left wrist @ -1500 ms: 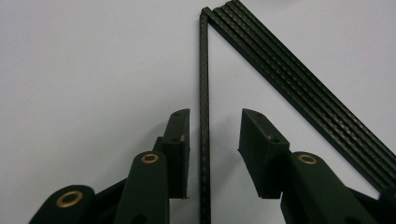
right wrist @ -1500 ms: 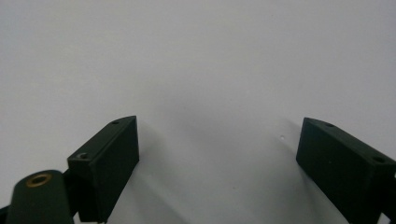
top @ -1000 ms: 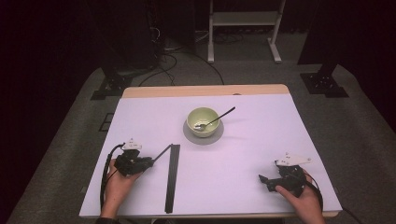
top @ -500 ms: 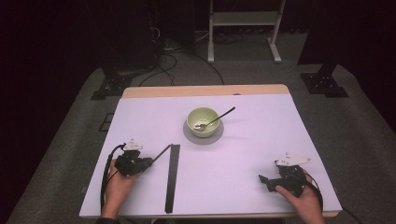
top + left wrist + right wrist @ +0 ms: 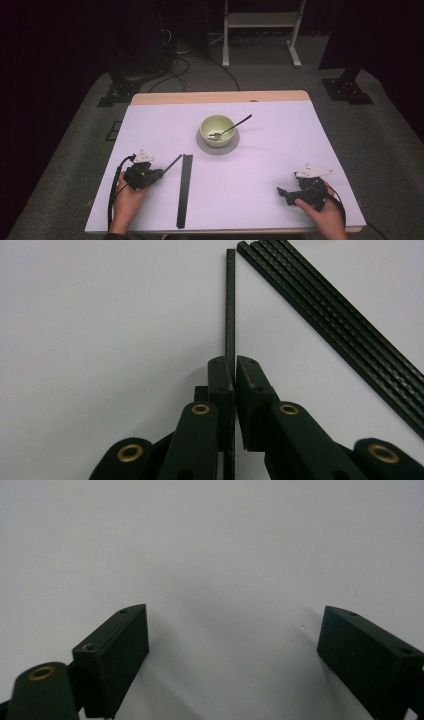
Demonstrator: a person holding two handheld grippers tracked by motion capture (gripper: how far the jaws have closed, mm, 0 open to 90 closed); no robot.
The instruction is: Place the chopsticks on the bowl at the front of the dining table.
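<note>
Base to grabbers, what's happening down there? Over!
Left gripper shut on one black stick, beside the stick pile. Right gripper open, holding nothing, low over the table. Bowl with spoon sits far off. Nothing in the way.

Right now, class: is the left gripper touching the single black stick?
Touching. The left gripper view shows the left gripper with both jaws closed on the single black stick, no gap either side.

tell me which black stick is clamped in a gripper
The single stick angled off from the bundle, pinched between the left gripper's shut jaws.
</note>
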